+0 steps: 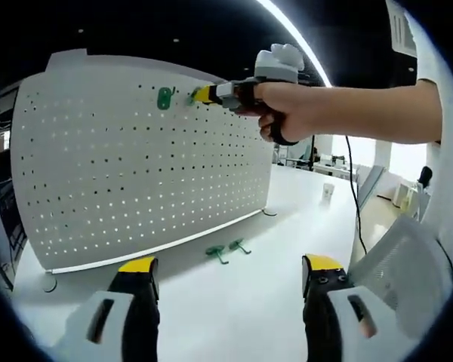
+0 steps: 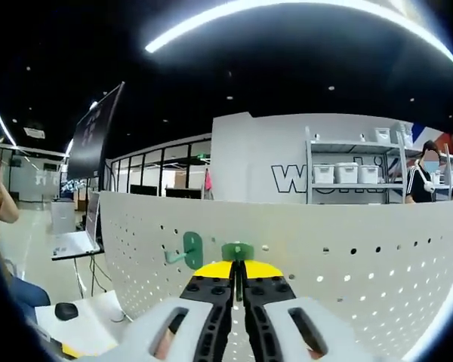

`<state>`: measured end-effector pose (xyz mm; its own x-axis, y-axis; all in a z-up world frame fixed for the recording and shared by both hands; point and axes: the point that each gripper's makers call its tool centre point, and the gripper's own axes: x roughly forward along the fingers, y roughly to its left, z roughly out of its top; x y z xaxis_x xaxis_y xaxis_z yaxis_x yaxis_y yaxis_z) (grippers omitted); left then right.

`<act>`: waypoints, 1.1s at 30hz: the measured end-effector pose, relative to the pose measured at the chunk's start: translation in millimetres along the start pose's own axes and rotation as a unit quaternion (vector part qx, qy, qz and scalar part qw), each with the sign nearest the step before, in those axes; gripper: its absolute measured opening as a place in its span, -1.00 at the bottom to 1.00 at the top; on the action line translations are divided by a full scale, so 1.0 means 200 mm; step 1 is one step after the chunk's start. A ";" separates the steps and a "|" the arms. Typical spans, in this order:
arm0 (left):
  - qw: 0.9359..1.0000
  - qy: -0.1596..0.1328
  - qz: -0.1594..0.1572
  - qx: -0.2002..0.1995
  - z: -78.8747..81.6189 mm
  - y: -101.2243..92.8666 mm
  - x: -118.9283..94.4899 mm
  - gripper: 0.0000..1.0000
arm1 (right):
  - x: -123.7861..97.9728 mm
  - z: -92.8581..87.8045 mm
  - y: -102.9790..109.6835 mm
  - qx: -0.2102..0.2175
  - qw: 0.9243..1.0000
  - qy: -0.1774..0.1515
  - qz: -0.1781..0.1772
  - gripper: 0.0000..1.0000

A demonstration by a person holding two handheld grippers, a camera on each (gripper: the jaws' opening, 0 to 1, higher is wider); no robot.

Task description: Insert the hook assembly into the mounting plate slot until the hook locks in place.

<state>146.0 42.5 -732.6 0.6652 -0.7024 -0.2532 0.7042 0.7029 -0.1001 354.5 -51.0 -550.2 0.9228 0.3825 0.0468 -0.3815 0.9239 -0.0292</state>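
Note:
A white pegboard [image 1: 136, 173] stands upright on the table. One green hook [image 1: 164, 98] hangs near its top edge. Just right of that hook, my right gripper [image 1: 204, 94], held in a hand, presses a second green hook [image 1: 190, 98] against the board. In the right gripper view the jaws [image 2: 238, 268] are shut on this green hook [image 2: 237, 250] at the pegboard [image 2: 362, 264], with the mounted hook [image 2: 189, 249] to its left. My left gripper [image 1: 230, 265] is open low over the table, with nothing between its jaws.
Two spare green hooks [image 1: 217, 253] [image 1: 239, 245] lie on the white table [image 1: 234, 309] in front of the board. A cable [image 1: 353, 188] hangs from the hand. Shelves with white bins [image 2: 347, 173] and a person [image 2: 423, 181] stand behind the board.

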 end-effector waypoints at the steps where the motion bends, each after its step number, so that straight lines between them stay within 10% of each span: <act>1: 1.000 0.000 0.000 -0.001 0.00 0.00 0.00 0.60 | 0.00 0.00 0.00 0.002 1.000 0.000 -0.001 -0.98; 33: 1.000 -0.013 -0.002 -0.012 0.00 0.01 -0.01 0.58 | 0.05 -0.02 0.01 0.025 0.994 0.011 -0.104 -0.97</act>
<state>145.9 45.3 -732.4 0.6685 -0.7080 -0.2278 0.7014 0.7020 -0.1236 363.4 -45.0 -554.6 0.9827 0.1833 0.0255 -0.1841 0.9825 0.0287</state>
